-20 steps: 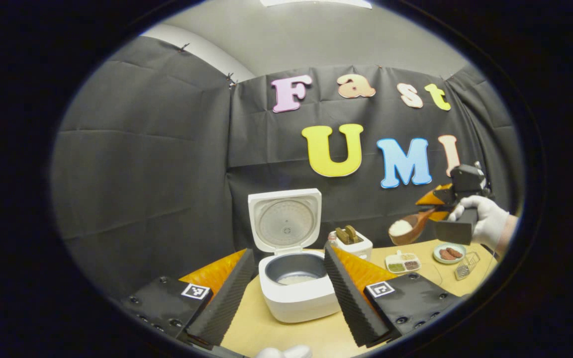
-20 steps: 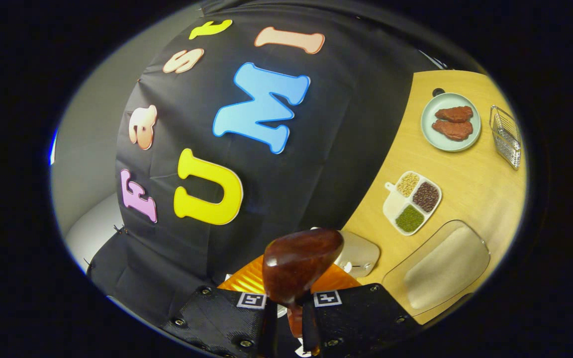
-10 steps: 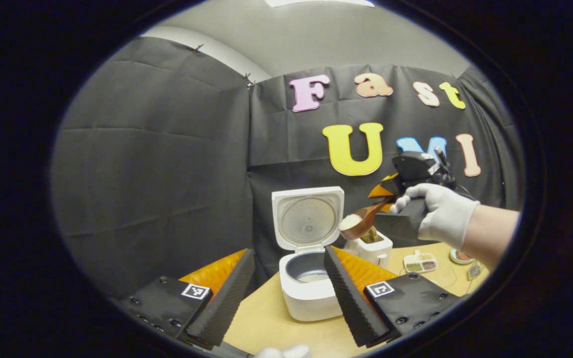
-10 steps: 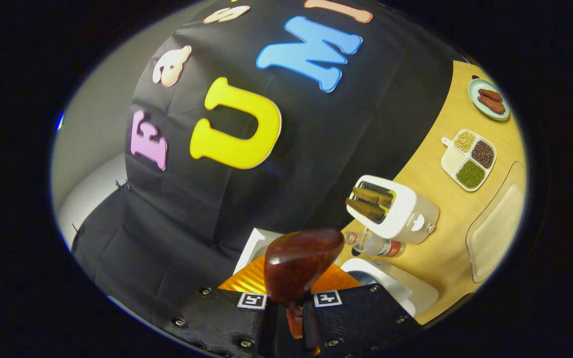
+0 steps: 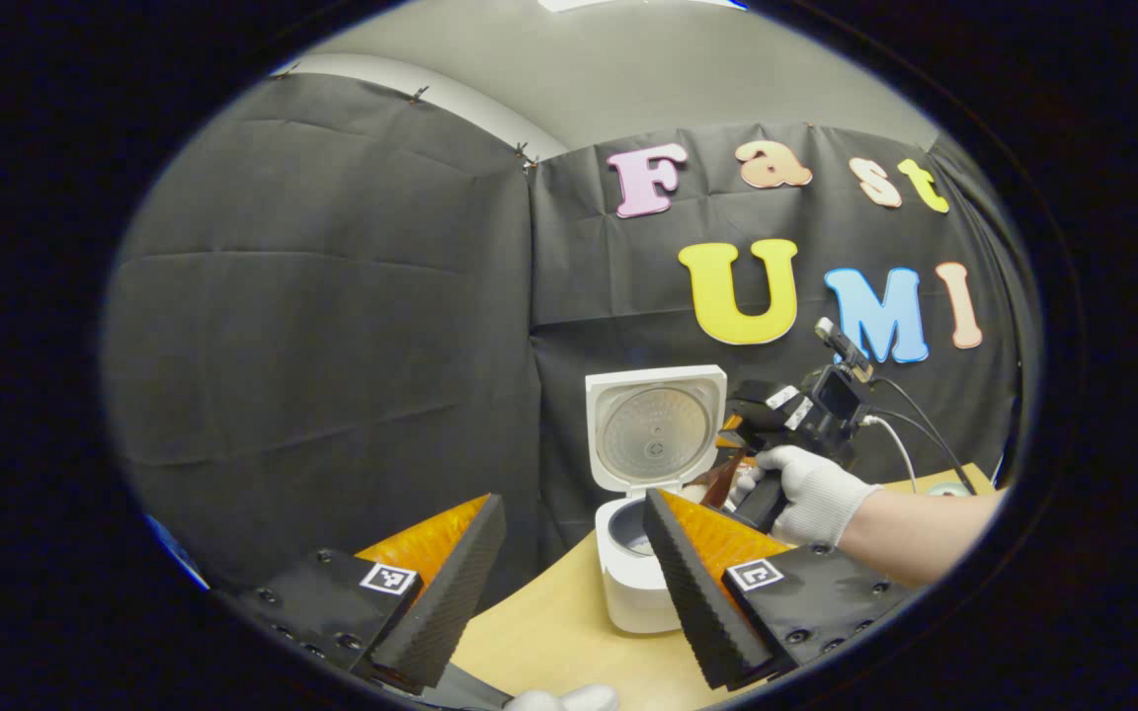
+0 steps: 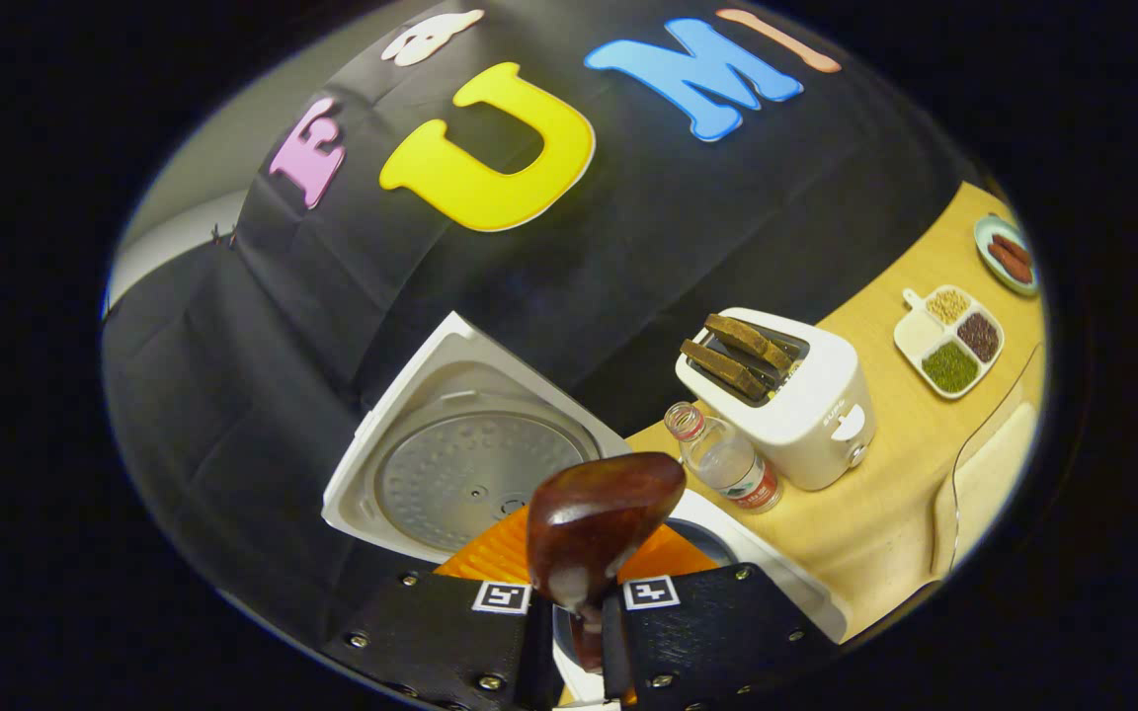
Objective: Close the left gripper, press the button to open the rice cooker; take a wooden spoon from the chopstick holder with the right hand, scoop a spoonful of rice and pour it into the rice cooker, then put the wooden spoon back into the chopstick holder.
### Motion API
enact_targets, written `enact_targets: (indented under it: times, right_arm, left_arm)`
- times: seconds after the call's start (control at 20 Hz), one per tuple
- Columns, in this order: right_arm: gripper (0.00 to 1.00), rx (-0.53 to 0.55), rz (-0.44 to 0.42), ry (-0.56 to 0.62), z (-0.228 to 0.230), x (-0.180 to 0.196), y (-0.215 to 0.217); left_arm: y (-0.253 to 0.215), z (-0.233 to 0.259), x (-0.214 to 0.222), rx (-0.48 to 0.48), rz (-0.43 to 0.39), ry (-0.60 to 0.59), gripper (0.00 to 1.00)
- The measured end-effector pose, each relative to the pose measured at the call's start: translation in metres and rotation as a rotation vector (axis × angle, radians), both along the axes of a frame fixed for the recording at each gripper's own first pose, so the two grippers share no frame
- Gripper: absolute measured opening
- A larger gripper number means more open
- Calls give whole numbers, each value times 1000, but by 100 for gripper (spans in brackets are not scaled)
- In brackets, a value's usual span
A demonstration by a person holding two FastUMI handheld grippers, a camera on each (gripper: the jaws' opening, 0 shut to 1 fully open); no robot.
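- Right gripper (image 6: 576, 632): black two-finger claw, fingers drawn in tight on the handle of the dark reddish-brown wooden spoon (image 6: 594, 523). The spoon's glossy back faces the camera, so whether rice is in the bowl cannot be told from the right gripper view.
- Left gripper (image 5: 569, 583): black claw with ribbed pads and orange backing, fingers wide apart, holding nothing, hanging near the front of the cooker.
- White square rice cooker (image 5: 633, 583): lid (image 5: 656, 434) standing upright and open, grey inner pot exposed. Contents of the pot are hidden behind the left gripper's finger. The spoon sits just above the pot's rim, in front of the lid.
- Gloved hand (image 5: 806, 494): wrapped round the right gripper's grip, beside the cooker.
- Risk, judged: the spoon tips before it is fully over the pot, and rice falls on the cooker's rim or the wooden table (image 6: 885, 494). A hasty wrist turn would cause it.
- Risk, judged: the spoon knocks the upright lid and nudges it down. The spoon is close to it.
- White toaster (image 6: 791, 395): two brown slices in its slots.
- Clear plastic bottle (image 6: 722, 459): between cooker and toaster; contents unclear.
- White four-part dish (image 6: 949, 341): green, dark, pale and tan grains, one per section.
- Pale green plate (image 6: 1009, 259): reddish-brown pieces on it.
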State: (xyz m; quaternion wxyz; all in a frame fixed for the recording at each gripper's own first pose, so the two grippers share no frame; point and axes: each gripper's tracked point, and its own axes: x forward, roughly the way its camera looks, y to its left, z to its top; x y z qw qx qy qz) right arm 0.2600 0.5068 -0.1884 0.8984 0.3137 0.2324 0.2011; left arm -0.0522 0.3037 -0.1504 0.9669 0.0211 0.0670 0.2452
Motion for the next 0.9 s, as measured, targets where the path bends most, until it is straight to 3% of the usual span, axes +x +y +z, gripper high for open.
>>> enact_targets:
  times: [0.5, 0.6, 0.9]
  right_arm:
    - [19, -363, 70, -256, -4, 0, 19]
    - [20, -443, 92, -327, 0, -1, 24]
    - [20, -668, 186, -567, 13, -15, 48]
  left_arm:
    - [9, -19, -4, -29, 20, 36, 100]
    - [9, -20, -4, -28, 21, 36, 96]
    - [6, -22, -1, -41, 19, 35, 100]
